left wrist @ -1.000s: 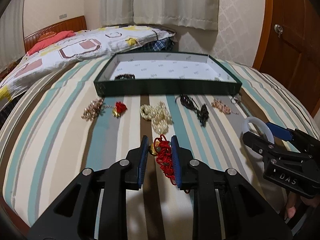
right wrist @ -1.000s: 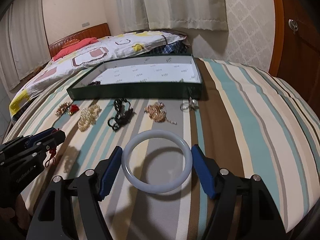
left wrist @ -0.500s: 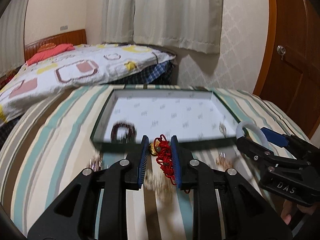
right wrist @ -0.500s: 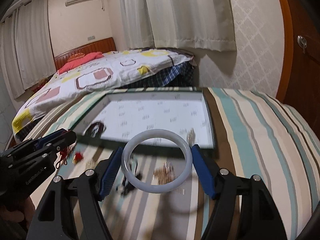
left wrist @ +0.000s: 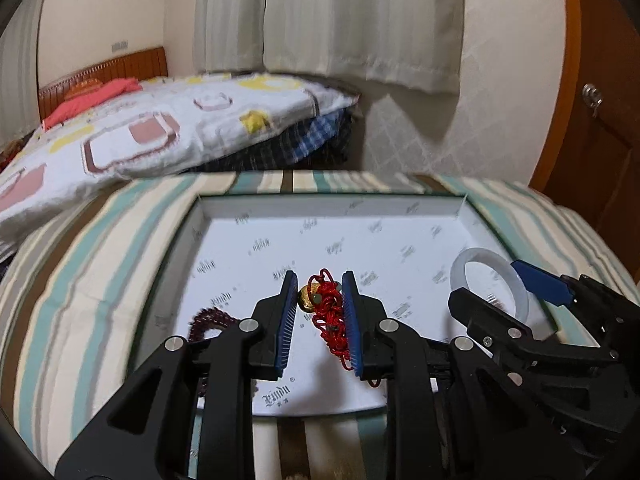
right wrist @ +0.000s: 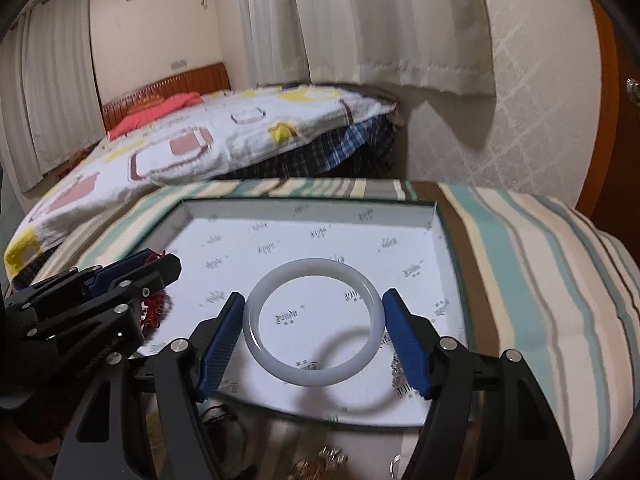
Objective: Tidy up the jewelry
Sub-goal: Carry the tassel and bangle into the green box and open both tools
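My left gripper (left wrist: 319,312) is shut on a red knotted cord ornament with a gold bell (left wrist: 326,308) and holds it above the white floor of the green box (left wrist: 304,240). My right gripper (right wrist: 313,320) is shut on a pale white bangle (right wrist: 313,322), held flat over the right half of the same box (right wrist: 320,236). The right gripper also shows in the left wrist view (left wrist: 520,296), with the bangle (left wrist: 490,280). The left gripper shows at the left of the right wrist view (right wrist: 132,276). A dark bead bracelet (left wrist: 208,322) lies in the box's near left corner.
The box sits on a striped bedcover (right wrist: 540,280). A small silvery piece (right wrist: 402,376) lies in the box by my right finger. Loose jewelry (right wrist: 320,464) lies on the cover in front of the box. A second bed (left wrist: 140,128) stands behind, a wooden door (left wrist: 600,120) at the right.
Both grippers have moved forward from the bedcover in front of the box to over its inside, each keeping its piece. The loose jewelry has dropped below the views.
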### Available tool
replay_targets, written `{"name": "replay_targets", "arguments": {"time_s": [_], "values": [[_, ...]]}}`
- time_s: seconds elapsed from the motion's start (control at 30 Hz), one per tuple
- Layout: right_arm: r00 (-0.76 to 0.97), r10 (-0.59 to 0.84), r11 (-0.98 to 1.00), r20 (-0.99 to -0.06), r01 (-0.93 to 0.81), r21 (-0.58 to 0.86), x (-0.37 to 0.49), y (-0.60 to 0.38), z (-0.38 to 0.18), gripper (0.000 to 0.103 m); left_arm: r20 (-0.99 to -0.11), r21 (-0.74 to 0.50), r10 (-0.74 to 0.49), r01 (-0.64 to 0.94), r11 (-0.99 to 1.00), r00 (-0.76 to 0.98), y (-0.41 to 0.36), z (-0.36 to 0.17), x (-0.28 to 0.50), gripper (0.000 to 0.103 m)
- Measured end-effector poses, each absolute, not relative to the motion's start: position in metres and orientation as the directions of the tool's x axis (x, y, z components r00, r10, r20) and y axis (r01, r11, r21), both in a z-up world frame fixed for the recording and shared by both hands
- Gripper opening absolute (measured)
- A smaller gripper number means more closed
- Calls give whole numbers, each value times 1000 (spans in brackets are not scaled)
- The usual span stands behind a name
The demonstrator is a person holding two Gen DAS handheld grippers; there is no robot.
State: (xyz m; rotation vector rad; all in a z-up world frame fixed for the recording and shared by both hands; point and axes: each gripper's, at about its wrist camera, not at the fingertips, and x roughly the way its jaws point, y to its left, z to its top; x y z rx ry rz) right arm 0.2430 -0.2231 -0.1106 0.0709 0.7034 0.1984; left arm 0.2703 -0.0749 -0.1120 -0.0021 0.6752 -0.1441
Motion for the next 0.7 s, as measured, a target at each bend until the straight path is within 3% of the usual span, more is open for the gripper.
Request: {"name": "replay_targets", "arguments": {"time_s": [0.37, 0.7], "values": [[639, 209, 977, -740, -157, 141, 272, -224, -139, 69, -759, -76, -134, 117, 990, 637, -73, -152, 308, 23], [603, 211, 977, -769, -164, 139, 276, -224, -143, 72, -765, -70, -139, 134, 988, 628, -76, -152, 309, 31]]}}
